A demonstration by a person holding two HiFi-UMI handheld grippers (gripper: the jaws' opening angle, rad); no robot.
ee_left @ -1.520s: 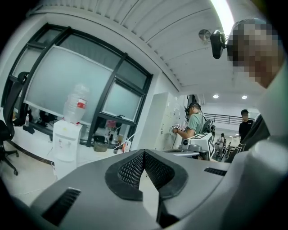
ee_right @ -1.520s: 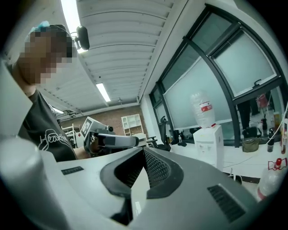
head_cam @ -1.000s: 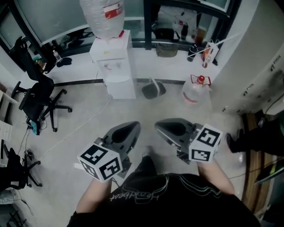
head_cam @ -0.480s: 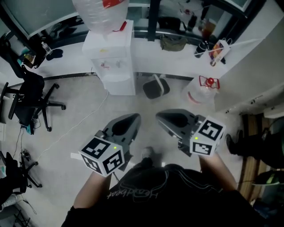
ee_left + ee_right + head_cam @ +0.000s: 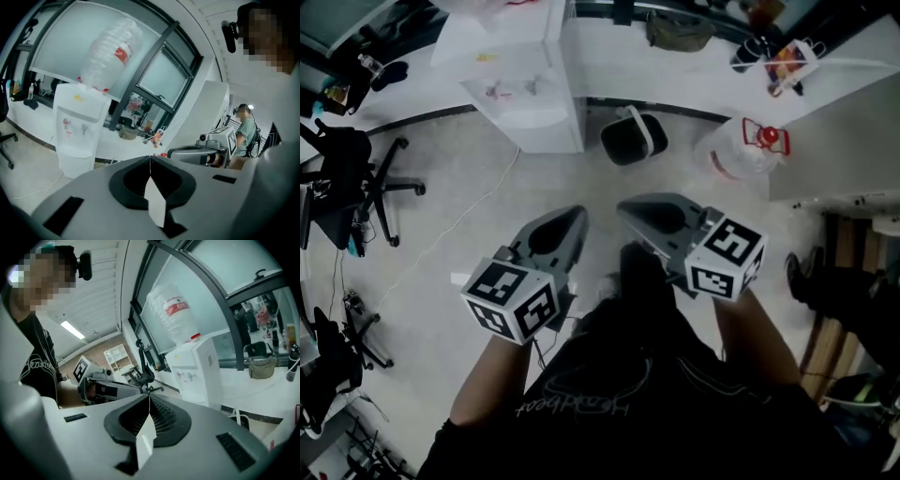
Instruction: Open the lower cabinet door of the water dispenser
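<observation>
We're holding both tools out low in front of us over the pale floor (image 5: 478,178). In the head view the left gripper (image 5: 572,220) is sitting just left of centre and the right gripper (image 5: 630,211) just right of centre. Their tips are angling toward each other, near but not touching.

Looking along the left gripper (image 5: 150,157) in the left gripper view, its jaws are pressing together into one thin seam with nothing between them. Same story in the right gripper view: the right gripper (image 5: 149,397) is showing its jaws closed tight and empty.

The water dispenser (image 5: 534,103) is standing at the upper left-centre of the head view, well apart from both grippers. It's a white box with a big clear bottle (image 5: 110,54) sitting upside down on top. The lower cabinet door (image 5: 75,161) is showing at the lower left of the left gripper view, a plain white panel below the taps, and it's looking shut. In the right gripper view the water dispenser (image 5: 197,371) is sitting right of centre.

Other stuff lying around in the head view:
- a black bin (image 5: 633,136) just right of the dispenser
- a clear jug with a red cap (image 5: 745,150) further right
- an office chair (image 5: 356,178) at the left edge
</observation>
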